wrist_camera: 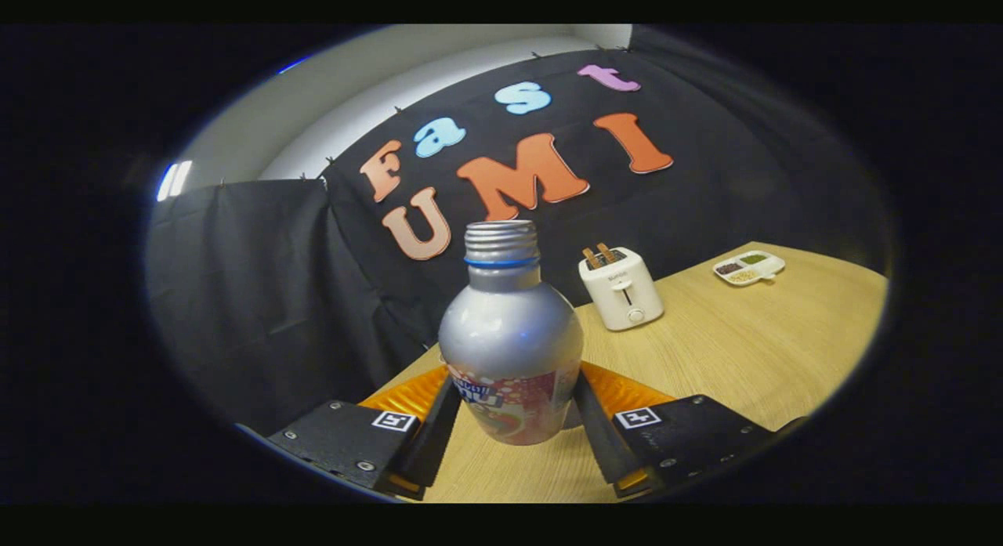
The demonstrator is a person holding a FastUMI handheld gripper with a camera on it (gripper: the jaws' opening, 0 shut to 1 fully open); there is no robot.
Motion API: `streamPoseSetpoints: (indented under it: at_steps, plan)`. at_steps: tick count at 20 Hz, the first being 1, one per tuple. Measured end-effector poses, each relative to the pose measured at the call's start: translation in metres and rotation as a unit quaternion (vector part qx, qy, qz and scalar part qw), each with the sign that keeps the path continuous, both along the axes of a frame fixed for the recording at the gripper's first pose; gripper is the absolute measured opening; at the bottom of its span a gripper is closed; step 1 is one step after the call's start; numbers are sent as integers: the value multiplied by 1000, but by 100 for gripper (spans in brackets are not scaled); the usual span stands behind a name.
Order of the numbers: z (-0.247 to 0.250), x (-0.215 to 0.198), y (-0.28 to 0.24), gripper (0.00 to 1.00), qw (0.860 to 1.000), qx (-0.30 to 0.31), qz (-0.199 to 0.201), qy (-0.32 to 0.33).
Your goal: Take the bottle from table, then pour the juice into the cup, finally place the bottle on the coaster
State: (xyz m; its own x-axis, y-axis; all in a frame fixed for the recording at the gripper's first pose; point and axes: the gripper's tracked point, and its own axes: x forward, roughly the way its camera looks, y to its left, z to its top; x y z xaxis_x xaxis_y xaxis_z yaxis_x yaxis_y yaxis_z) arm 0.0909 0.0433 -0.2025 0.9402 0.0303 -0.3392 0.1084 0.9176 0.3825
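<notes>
Gripper [513,417] fingers are pinching the bottle [511,342] near the tabletop [729,350] corner, so step one looks done; next it needs carrying to the cup

Silver capless bottle [510,338] with blue neck ring and colourful label, upright, clasped between both fingers of hand-held gripper [513,421].

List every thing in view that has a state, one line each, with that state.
bottle: upright, cap off, threaded neck bare, gripped at its lower body, above the table.
tongs: shut on the bottle, one finger on each side.
toaster: upright on the table beyond the fingers, slices sticking out of its slots.
divided dish: flat on the table's far side, compartments filled.
</notes>
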Motion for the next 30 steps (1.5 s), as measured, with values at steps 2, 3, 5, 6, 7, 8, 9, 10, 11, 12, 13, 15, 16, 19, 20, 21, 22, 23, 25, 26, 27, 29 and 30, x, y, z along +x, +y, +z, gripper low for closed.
streamPoseSetpoints:
  at_steps: [2, 3, 5, 6, 7, 8, 9, 10, 11, 12, 13, 15, 16, 19, 20, 21, 22, 23, 25, 26, 27, 29, 30]
  plan:
    - [-2, 9, 5, 77, 1000, -20, 8, 3]
    - [-4, 11, 6, 77, 999, -34, 11, 4]
    - [-8, 16, 7, 77, 998, -59, 16, 3]
    - [-12, 20, 9, 77, 998, -63, 19, 4]
    - [-16, 23, 11, 77, 997, -72, 23, 5]
    - [-19, 27, 10, 77, 996, -81, 23, 5]
    - [-23, 30, 10, 77, 996, -89, 21, 7]
    - [-28, 34, 11, 77, 995, -95, 21, 9]
    - [-34, 37, 11, 77, 995, -99, 20, 14]
    - [-41, 39, 13, 77, 994, -104, 20, 20]
    - [-48, 44, 13, 77, 993, -111, 18, 26]
    - [-59, 49, 13, 77, 991, -127, 14, 35]
    - [-64, 54, 13, 77, 990, -135, 12, 37]
    - [-81, 63, 16, 77, 988, -145, 10, 46]
    - [-88, 66, 17, 77, 987, -149, 8, 52]
    - [-93, 69, 15, 77, 987, -151, 4, 57]
    - [-100, 69, 14, 78, 987, -150, 3, 63]
    - [-106, 72, 16, 78, 987, -147, 3, 70]
    - [-119, 73, 15, 78, 985, -151, 4, 82]
    - [-123, 74, 14, 77, 984, -154, 4, 86]
    - [-128, 74, 15, 77, 984, -155, 5, 92]
    - [-137, 74, 14, 78, 983, -153, 5, 102]
    - [-141, 74, 14, 78, 982, -154, 6, 106]
